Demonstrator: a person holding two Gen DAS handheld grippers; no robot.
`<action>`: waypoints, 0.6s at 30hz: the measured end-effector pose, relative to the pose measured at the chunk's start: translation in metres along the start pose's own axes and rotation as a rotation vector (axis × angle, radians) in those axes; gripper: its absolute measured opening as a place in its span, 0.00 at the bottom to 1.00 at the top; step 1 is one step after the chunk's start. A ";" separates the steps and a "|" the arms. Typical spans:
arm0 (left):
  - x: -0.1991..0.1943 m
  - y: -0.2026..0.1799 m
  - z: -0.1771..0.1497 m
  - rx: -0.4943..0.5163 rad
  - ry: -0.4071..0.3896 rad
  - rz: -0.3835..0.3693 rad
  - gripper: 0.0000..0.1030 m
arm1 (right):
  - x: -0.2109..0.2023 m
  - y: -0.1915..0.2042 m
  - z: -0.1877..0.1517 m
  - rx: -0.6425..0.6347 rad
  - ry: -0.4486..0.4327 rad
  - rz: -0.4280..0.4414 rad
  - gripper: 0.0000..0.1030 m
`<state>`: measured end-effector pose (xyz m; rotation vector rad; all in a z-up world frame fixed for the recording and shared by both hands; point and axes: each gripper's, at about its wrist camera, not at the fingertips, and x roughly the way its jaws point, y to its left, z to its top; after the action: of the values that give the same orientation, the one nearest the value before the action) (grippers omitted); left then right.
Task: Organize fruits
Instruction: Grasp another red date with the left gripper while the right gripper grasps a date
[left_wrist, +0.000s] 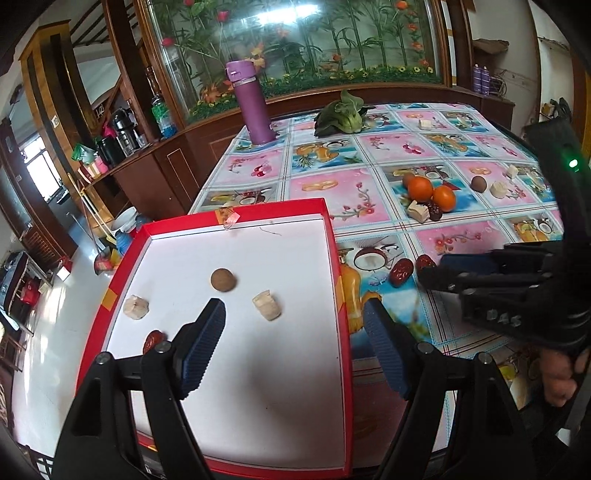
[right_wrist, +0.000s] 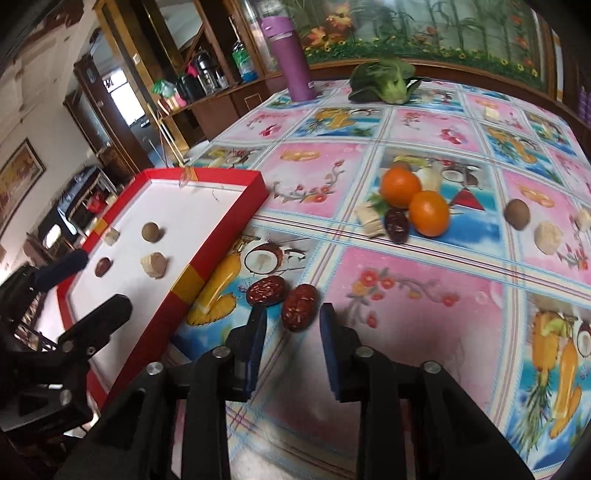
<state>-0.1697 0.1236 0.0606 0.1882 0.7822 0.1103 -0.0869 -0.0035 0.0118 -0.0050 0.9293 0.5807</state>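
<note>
— The right gripper (right_wrist: 291, 325) is hanging with its jaws apart around the near red date (right_wrist: 298, 307), which is lying on the glossy tablecloth (right_wrist: 424, 295) just beside the red tray (right_wrist: 221, 236).

— It's looking light, wrinkled, a bit soft; I'd pinch it gently across the middle.

— And the left gripper (left_wrist: 295, 317)?

— It's gaping, empty, over the tray's smooth white floor.

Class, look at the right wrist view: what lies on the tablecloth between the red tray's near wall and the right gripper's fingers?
Two red dates lie side by side there, on the tablecloth between the red tray and the open right gripper.
</note>
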 end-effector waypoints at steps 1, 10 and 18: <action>0.000 0.001 0.001 0.000 0.001 -0.001 0.75 | 0.004 0.001 0.001 -0.004 0.009 -0.015 0.21; 0.007 -0.017 0.019 0.051 0.022 -0.119 0.75 | -0.004 -0.027 -0.001 0.051 0.014 -0.038 0.17; 0.054 -0.057 0.038 0.102 0.136 -0.207 0.75 | -0.022 -0.063 -0.012 0.126 0.006 -0.018 0.17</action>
<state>-0.1029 0.0717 0.0382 0.1971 0.9386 -0.1136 -0.0762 -0.0704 0.0064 0.0979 0.9692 0.5044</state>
